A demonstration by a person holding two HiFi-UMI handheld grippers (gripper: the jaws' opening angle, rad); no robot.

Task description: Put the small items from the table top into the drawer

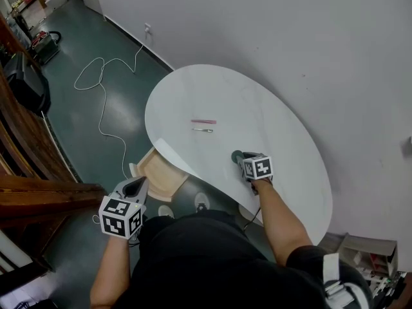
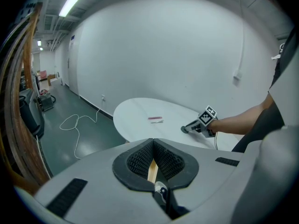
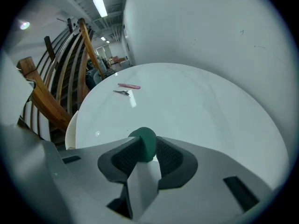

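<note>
On the white oval table (image 1: 270, 102) lie a thin pink stick (image 1: 203, 121) and a small silver clip (image 1: 203, 130), side by side near the middle; the pink stick (image 3: 129, 86) and the clip (image 3: 121, 92) also show far ahead in the right gripper view. My right gripper (image 1: 239, 158) rests on the table's near part, shut on a round green piece (image 3: 145, 141) that fills the gap between its pads. The wooden drawer (image 1: 159, 172) stands pulled out under the table's left edge. My left gripper (image 1: 136, 185) is shut on the drawer's thin wooden edge (image 2: 152, 169).
A white cable (image 1: 103, 89) loops over the dark green floor to the left. Dark wooden stair rails (image 1: 26, 140) and a black case (image 1: 26, 82) stand further left. The white wall runs behind the table. An open cardboard box (image 1: 367, 250) sits at the lower right.
</note>
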